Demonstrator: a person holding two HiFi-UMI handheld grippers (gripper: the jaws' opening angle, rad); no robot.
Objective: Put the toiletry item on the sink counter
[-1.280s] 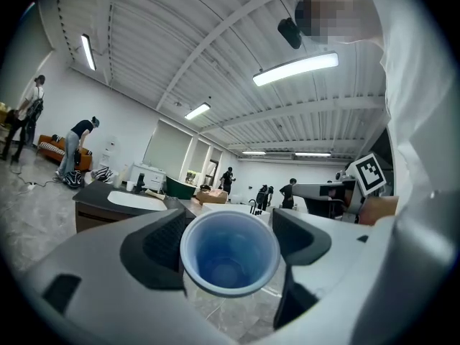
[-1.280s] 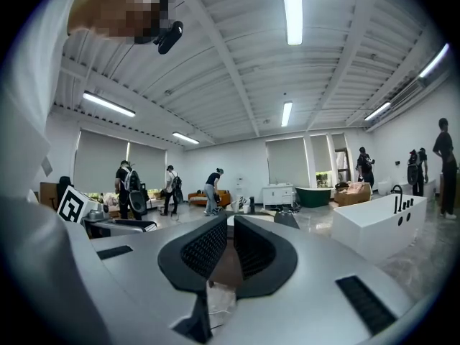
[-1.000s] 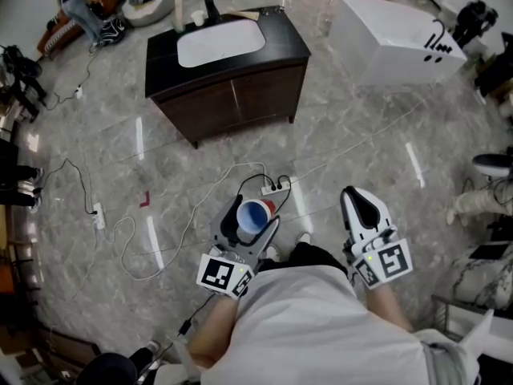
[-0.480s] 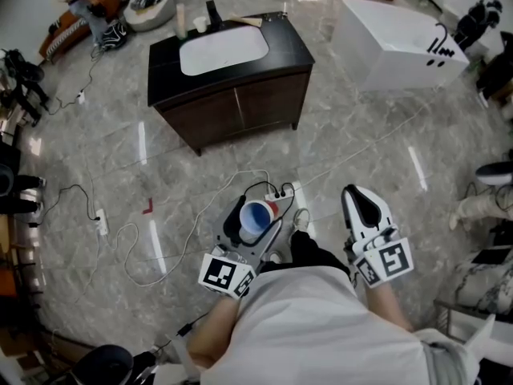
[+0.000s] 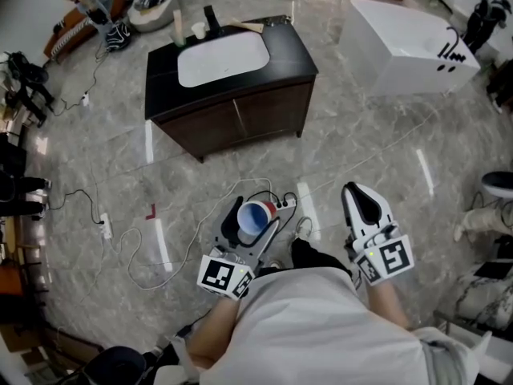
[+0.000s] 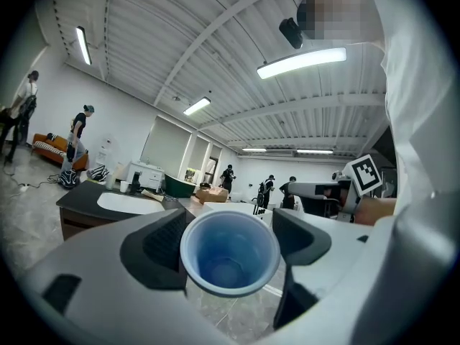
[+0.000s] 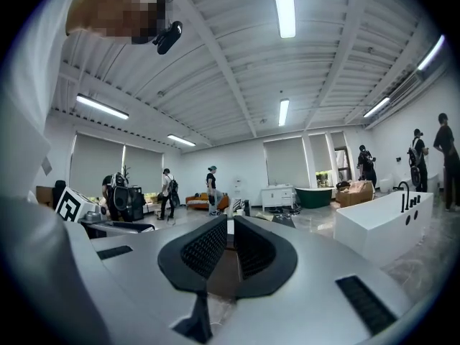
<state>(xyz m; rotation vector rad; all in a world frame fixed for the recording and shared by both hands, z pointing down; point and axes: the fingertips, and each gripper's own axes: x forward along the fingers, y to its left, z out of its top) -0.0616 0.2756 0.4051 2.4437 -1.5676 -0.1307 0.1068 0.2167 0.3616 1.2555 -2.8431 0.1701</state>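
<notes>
Floor [image 5: 200, 175]: grey marble with cables trailing across it, spreading below and ahead of both sets of fingers.
Bathtub [image 5: 401, 42]: white, standing on the floor well ahead of the right fingers and off to their right.
Bench [image 5: 292, 50]: dark vanity with a black top, well ahead of the left fingers and apart from them, with open floor between.
Basin [image 5: 220, 54]: white, sunk into the bench top.
Left gripper [image 5: 255, 215]: held level and pointing toward the bench; its fingers [image 6: 154, 246] stand wide and press on either side of the cup.
Right gripper [image 5: 362, 207]: held level beside the left one; its fingers [image 7: 205, 250] are brought together with only a thin slit between the pads and nothing in it.
Cup [image 6: 229, 253]: blue inside, red outside, upright with its mouth up, clamped between the left fingers and well short of the bench.
Power strip [image 5: 282, 204]: white, on the floor, seen just past the left fingertips.
Faucet [image 5: 212, 17]: black, at the far edge of the basin.
Pale cup [image 5: 198, 30]: on the bench, just beside the faucet.
</notes>
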